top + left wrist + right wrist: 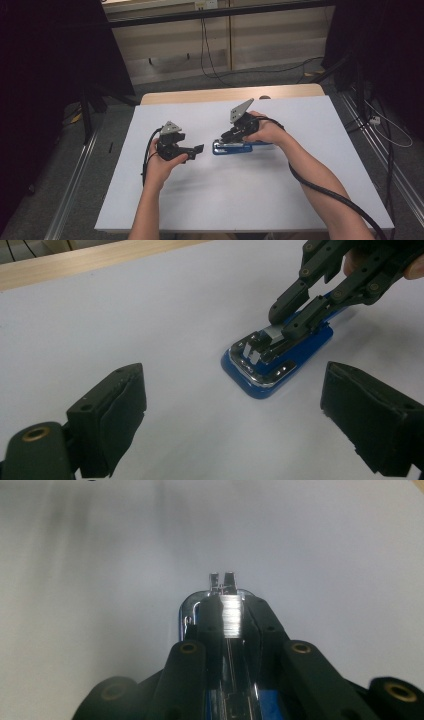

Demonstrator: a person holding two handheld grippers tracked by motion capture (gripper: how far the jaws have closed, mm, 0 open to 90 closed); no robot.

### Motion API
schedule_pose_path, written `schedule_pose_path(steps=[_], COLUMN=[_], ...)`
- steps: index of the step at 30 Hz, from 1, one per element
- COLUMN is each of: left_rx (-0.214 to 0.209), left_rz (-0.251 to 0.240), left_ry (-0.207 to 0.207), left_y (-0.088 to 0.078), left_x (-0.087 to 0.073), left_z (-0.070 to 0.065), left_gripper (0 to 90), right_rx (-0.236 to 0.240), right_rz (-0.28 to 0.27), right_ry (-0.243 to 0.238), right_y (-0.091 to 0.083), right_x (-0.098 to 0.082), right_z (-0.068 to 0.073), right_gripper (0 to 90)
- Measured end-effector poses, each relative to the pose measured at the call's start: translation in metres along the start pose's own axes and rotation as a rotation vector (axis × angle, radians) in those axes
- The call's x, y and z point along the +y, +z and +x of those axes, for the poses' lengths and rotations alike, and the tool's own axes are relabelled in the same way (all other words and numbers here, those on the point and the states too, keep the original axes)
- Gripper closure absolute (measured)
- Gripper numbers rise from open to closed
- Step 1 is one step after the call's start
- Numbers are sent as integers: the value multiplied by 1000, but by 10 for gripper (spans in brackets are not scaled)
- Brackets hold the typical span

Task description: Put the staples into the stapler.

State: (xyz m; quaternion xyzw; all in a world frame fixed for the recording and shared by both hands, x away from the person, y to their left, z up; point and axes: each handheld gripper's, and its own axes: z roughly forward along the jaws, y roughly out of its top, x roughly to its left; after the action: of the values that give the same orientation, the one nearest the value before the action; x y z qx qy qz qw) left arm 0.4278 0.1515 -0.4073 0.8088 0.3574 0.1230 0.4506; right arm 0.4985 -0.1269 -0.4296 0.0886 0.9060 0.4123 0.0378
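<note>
Blue stapler lies flat near the middle of the white table, long side across. Right gripper comes down on it from 1 o'clock, jaws pinched narrow around the metal top arm, pads against both sides. Left gripper hovers at the stapler's 9 o'clock, just beside it, jaws spread wide, holding nothing.
</note>
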Motion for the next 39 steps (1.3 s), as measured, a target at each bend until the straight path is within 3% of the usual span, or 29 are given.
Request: schedule_pose_path(steps=[39], left_rx=[7], left_rz=[3], left_ry=[-6], left_y=[0], left_x=[-1], left_z=[1], left_gripper=[112], right_rx=[34], right_rz=[17], right_ry=[-48], right_y=[9], right_x=[6], right_z=[-2], right_gripper=[788])
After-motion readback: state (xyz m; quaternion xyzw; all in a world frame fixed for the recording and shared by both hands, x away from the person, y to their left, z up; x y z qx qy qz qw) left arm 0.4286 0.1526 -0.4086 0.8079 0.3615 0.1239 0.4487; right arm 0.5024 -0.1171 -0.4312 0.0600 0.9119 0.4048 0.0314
